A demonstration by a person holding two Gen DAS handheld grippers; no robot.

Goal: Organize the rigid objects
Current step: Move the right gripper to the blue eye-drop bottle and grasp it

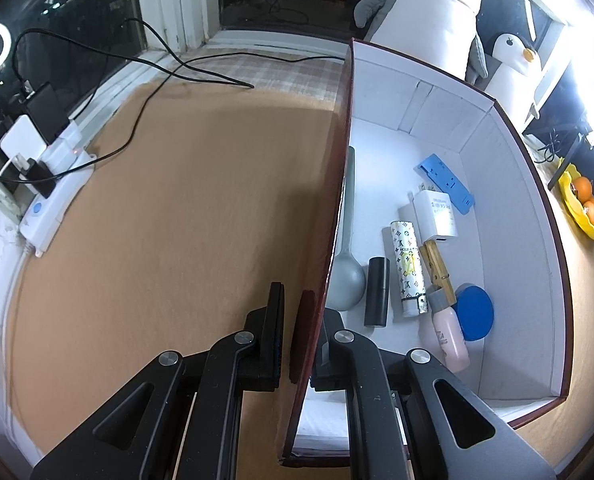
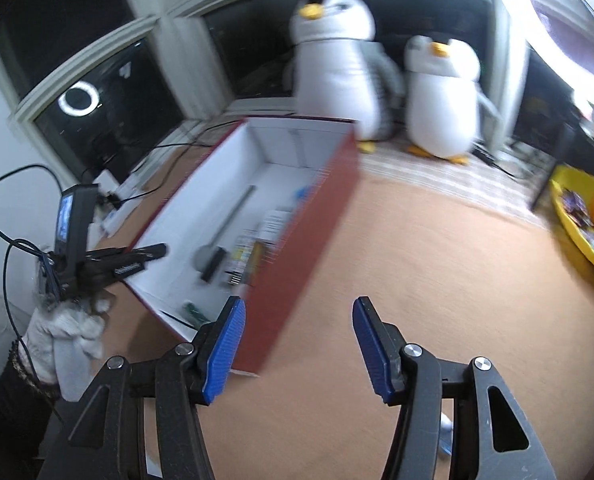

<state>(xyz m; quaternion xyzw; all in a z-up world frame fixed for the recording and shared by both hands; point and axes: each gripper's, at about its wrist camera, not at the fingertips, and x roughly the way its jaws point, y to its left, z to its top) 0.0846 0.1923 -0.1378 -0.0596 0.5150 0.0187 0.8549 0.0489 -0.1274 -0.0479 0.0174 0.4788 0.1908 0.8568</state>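
A dark red box (image 1: 337,184) with a white inside holds a grey spoon (image 1: 347,276), a black tube (image 1: 377,292), a patterned white tube (image 1: 407,268), a white charger (image 1: 435,216), a wooden clothespin (image 1: 439,268), a blue strip (image 1: 445,178), a blue lid (image 1: 475,312) and a pink bottle (image 1: 453,336). My left gripper (image 1: 301,336) straddles the box's left wall, jaws narrowly apart, one finger on each side. In the right wrist view the box (image 2: 309,240) lies ahead left, blurred. My right gripper (image 2: 297,344) is open and empty above the brown table, right of the box's near corner.
A white power strip (image 1: 53,184) with plugs and black cables (image 1: 149,92) lies at the table's left edge. Two plush penguins (image 2: 337,64) stand behind the box. A yellow bowl with oranges (image 2: 589,220) sits at the right. The left gripper and gloved hand (image 2: 77,264) show at left.
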